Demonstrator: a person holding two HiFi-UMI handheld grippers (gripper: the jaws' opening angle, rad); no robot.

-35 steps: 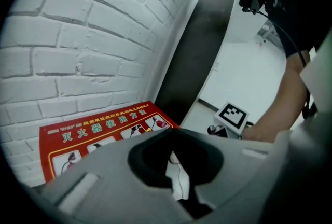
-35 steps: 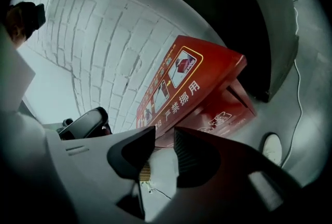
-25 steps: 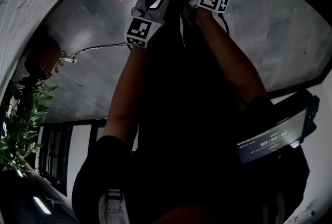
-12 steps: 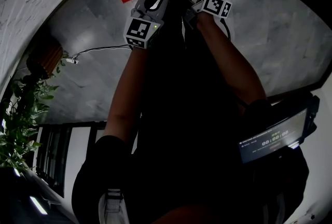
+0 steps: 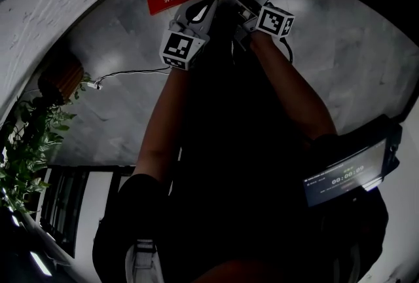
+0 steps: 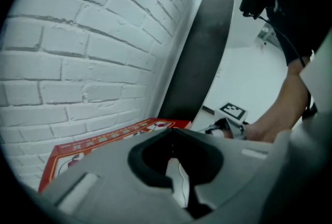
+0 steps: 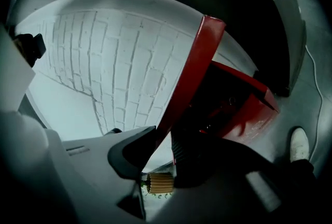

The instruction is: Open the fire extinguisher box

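At the foot of the white brick wall [image 7: 104, 62]: the fire extinguisher box [image 7: 244, 109], with its red lid [image 7: 194, 70] seemingly tilted up off the body. Clamped on that lid's edge with the right gripper [image 7: 163, 134]. Closed tip to tip on nothing with the left gripper [image 6: 174, 132], just over the lid's printed top. Probably mid-lift, so hold the right pinch firm and well onto the rim. Swing along the hinge's arc rather than pulling straight out. Use the closed left tips only for steadying the panel, never for forcing it.
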